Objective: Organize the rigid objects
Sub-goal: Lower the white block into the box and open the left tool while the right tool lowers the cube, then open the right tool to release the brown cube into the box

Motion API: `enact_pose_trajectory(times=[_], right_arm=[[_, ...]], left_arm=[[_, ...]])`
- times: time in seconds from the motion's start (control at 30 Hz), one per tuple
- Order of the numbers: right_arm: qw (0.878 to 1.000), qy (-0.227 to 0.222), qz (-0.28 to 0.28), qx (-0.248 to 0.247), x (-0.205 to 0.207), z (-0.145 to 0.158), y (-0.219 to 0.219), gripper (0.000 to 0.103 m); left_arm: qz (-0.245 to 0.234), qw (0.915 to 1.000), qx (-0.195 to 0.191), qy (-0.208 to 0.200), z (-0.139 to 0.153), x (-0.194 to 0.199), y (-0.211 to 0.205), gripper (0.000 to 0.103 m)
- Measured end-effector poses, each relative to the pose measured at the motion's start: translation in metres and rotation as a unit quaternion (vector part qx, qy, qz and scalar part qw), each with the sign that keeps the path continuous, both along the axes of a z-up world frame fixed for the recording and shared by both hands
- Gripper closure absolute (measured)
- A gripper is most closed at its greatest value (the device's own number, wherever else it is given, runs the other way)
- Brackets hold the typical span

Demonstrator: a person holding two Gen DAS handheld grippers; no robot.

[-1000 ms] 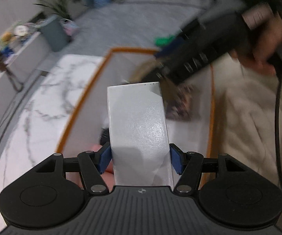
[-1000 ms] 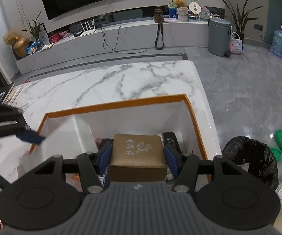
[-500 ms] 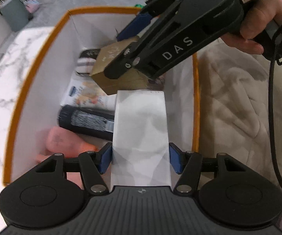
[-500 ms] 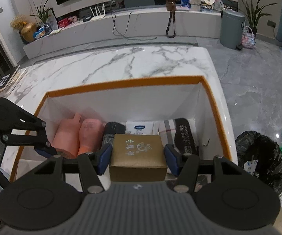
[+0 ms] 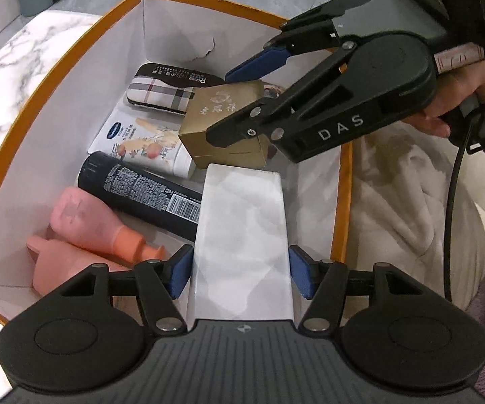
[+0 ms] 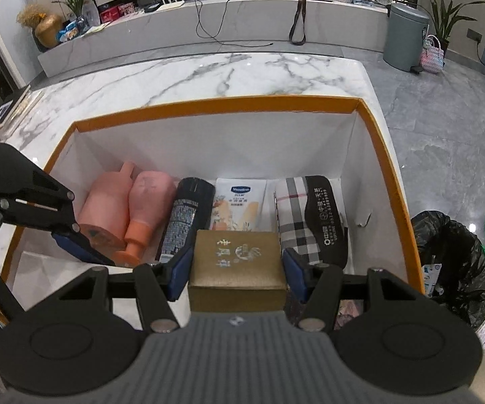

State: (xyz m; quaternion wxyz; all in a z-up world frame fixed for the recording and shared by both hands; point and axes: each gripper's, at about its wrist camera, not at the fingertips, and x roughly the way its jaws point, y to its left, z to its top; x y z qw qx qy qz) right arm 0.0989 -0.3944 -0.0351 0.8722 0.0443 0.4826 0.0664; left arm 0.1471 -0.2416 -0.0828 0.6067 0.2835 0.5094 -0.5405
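Note:
My left gripper (image 5: 240, 274) is shut on a tall white box (image 5: 242, 235), its blue pads against both sides, and holds it over the near end of the orange-rimmed white bin (image 5: 57, 64). My right gripper (image 6: 237, 274) is shut on a small gold box (image 6: 237, 262) with printed characters, above the bin's middle. The left wrist view shows that gold box (image 5: 224, 124) and the right gripper (image 5: 262, 82) just beyond the white box. On the bin's floor lie two pink bottles (image 6: 121, 208), a black can (image 6: 182, 219), a white tube (image 6: 235, 205) and a plaid case (image 6: 309, 215).
The bin (image 6: 209, 104) sits on a white marble table (image 6: 209, 70). A person's hand (image 5: 457, 101) and fuzzy sleeve are at the right, over a cream cover (image 5: 404, 202). A black-bagged waste bin (image 6: 451, 262) stands on the floor to the right.
Both grippers have come down toward the bin with their boxes still gripped. The left gripper has tipped more steeply downward, so the bin's contents fill its view.

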Motion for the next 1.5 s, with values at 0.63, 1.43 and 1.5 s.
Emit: enact_pose_trajectory(times=[0.63,1.43,1.5], right_arm=[[0.999,0.014,0.003,-0.043,-0.002,-0.001,0.010,0.045],[0.999,0.014,-0.005,-0.035,0.008,-0.007,0.015,0.045],[0.999,0.013,-0.007,-0.032,0.010,-0.006,0.016,0.045]], left_arm=[[0.093,0.9950,-0.031,0.017,0.022,0.010,0.026,0.057],[0.143,0.9889,0.025,-0.031,0.011,0.005,0.027,0.066],[0.149,0.9879,0.022,-0.034,0.012,0.005,0.026,0.066]])
